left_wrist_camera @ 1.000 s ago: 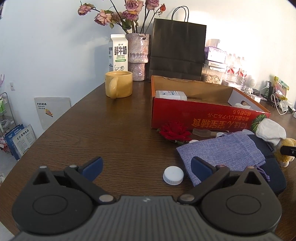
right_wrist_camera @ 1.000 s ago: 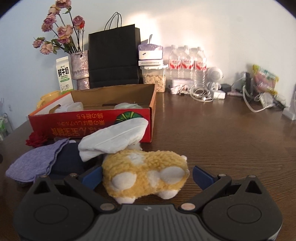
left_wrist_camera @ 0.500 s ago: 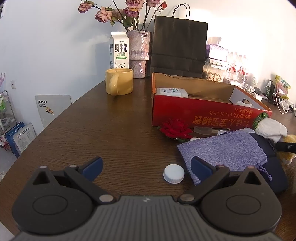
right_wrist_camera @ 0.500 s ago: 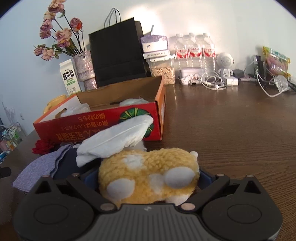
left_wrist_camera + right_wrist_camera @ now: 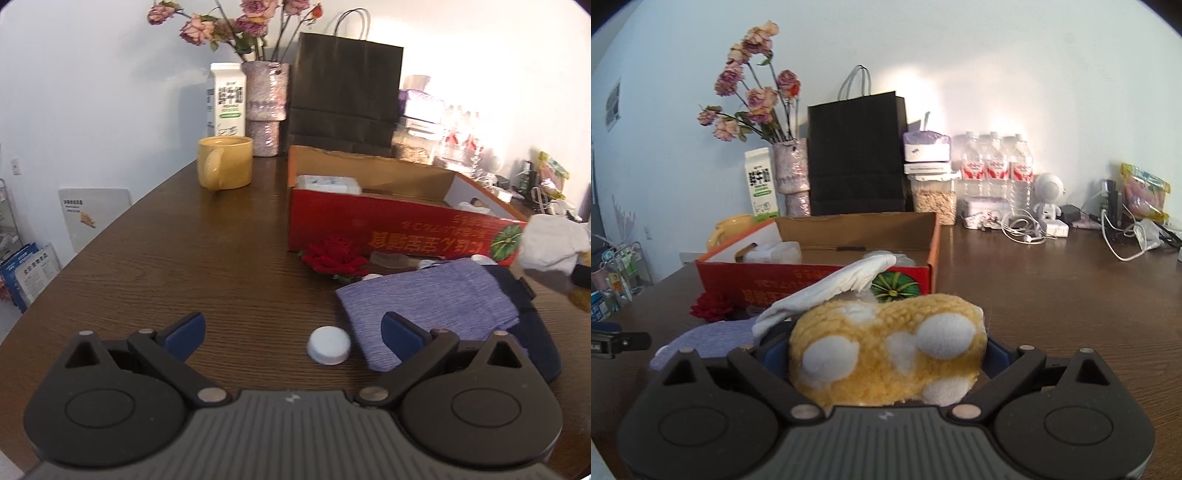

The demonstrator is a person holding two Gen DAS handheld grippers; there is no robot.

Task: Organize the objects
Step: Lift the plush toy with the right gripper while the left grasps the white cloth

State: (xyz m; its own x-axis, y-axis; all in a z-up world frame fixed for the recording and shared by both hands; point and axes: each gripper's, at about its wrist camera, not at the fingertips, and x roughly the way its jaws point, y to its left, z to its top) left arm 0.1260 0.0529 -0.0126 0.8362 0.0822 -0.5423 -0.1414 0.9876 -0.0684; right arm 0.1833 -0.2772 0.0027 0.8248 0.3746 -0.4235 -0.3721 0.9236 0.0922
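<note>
Compared with a second earlier, the right gripper has closed in on the yellow plush toy, which then lay loose between wide jaws, and has lifted it clear of the bench; both pads now press its flanks. A white cloth drapes over the toy's far side. Behind it stands the red cardboard box, open-topped. The left gripper, unmoved, hangs wide and empty above the bench, with a white bottle cap lying between its fingers and a purple pouch under its right fingertip. A red fabric rose lies against the box front; a yellow mug stands beyond.
</note>
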